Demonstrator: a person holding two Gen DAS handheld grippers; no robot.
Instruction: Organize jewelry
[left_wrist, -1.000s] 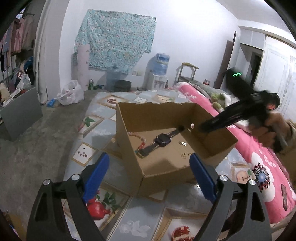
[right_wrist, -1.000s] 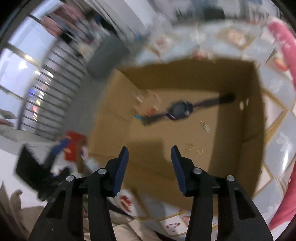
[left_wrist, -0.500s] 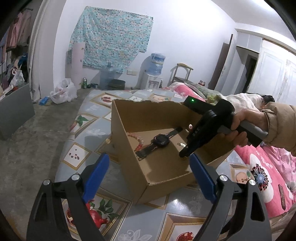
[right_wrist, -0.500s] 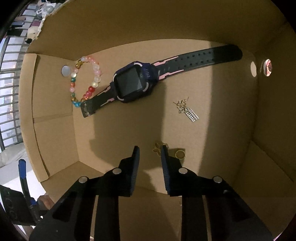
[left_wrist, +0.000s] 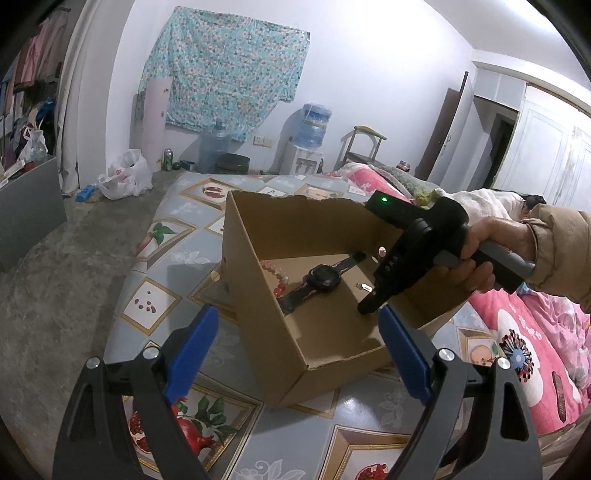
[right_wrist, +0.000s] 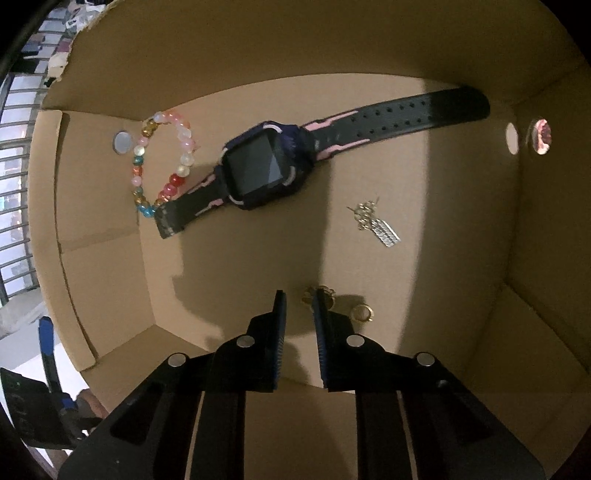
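The right gripper (right_wrist: 298, 306), jaws narrowly apart and gripping nothing, hangs inside the brown cardboard box (right_wrist: 535, 229); gold earring (right_wrist: 362, 313) at 3 o'clock. The left gripper (left_wrist: 297, 334) gapes wide outside its near rim.

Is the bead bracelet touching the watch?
Touching. In the right wrist view, the bead bracelet lies against the watch; its lowest beads meet the end of the strap, with no cardboard showing between.

Left gripper (left_wrist: 297, 332): black frame, blue pads, silver screws. Right gripper (right_wrist: 298, 306) was black; hand (left_wrist: 480, 254) bare-skinned, tan-sleeved.
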